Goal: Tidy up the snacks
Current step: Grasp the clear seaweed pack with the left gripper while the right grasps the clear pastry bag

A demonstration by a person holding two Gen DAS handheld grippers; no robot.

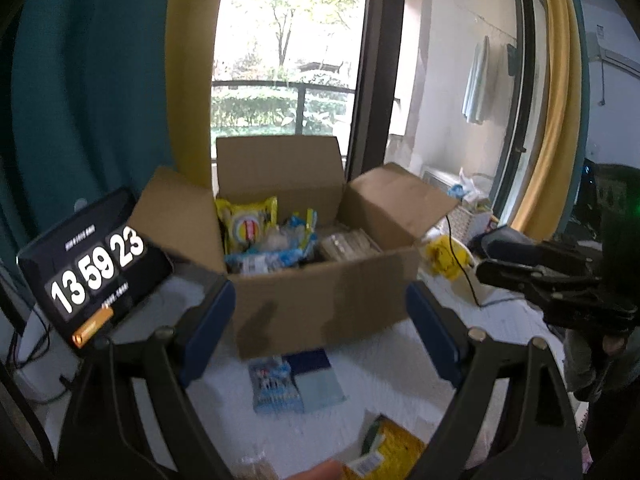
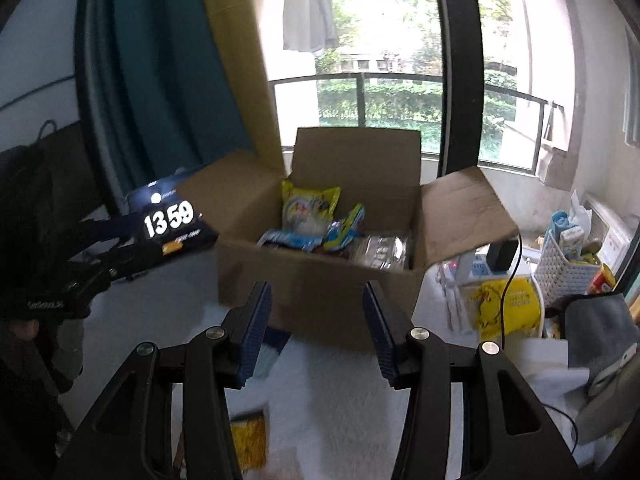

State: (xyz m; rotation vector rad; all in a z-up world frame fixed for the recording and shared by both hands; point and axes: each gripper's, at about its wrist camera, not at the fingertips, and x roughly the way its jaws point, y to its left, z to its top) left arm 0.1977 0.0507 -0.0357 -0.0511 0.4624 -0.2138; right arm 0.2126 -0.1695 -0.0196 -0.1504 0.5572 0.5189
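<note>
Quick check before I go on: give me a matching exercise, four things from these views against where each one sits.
Things:
1. yellow snack bag
2. blue packet
3. clock display
4. white basket

Places:
A. on the white table in front of the box
B. far right of the right wrist view, among the clutter
C. inside the cardboard box, at its back left
D. left of the box

Pairs: 1-C, 2-A, 3-D, 4-B
</note>
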